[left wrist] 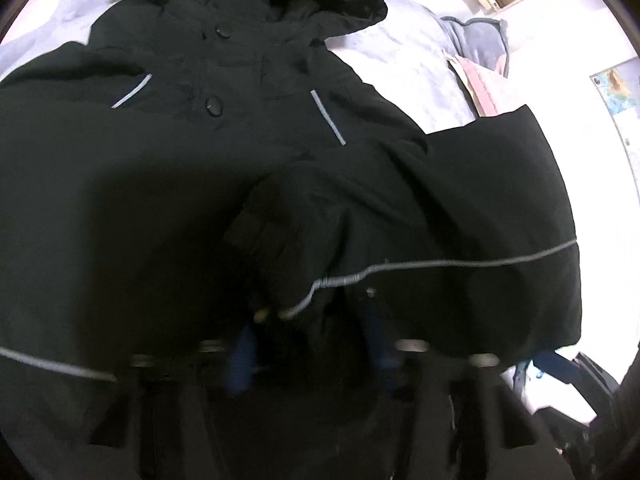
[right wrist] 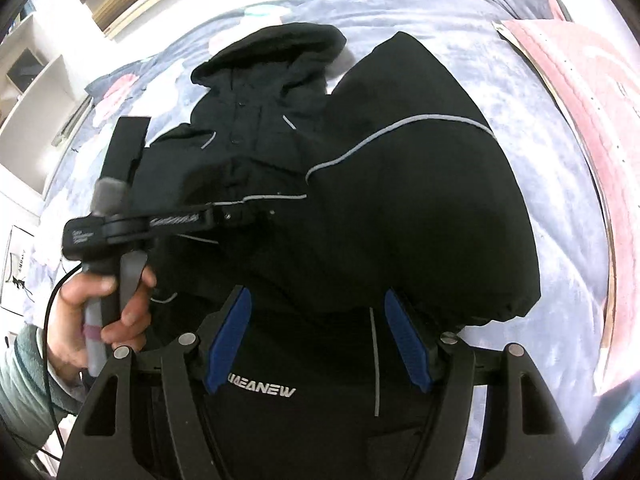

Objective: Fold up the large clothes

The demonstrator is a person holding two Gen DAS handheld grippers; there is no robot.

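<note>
A black hooded jacket (left wrist: 200,140) with thin grey piping lies front up on the bed, hood at the far end. One side is folded over its middle in a thick hump (right wrist: 420,220). My left gripper (left wrist: 310,344) is shut on a bunched fold of the jacket with a piped edge; its blue pads (left wrist: 242,360) are half buried in dark cloth. In the right wrist view the left gripper (right wrist: 248,214) pinches that fold, held by a person's hand (right wrist: 80,300). My right gripper (right wrist: 318,340) hangs open just above the jacket's lower part, with nothing between its blue pads (right wrist: 408,344).
The bed has a pale blue patterned sheet (right wrist: 540,120). A pink quilt (right wrist: 580,100) lies along its right side and a grey-blue pillow (left wrist: 476,36) at the far corner. White shelves (right wrist: 32,68) stand left of the bed, and a map (left wrist: 616,88) hangs on the wall.
</note>
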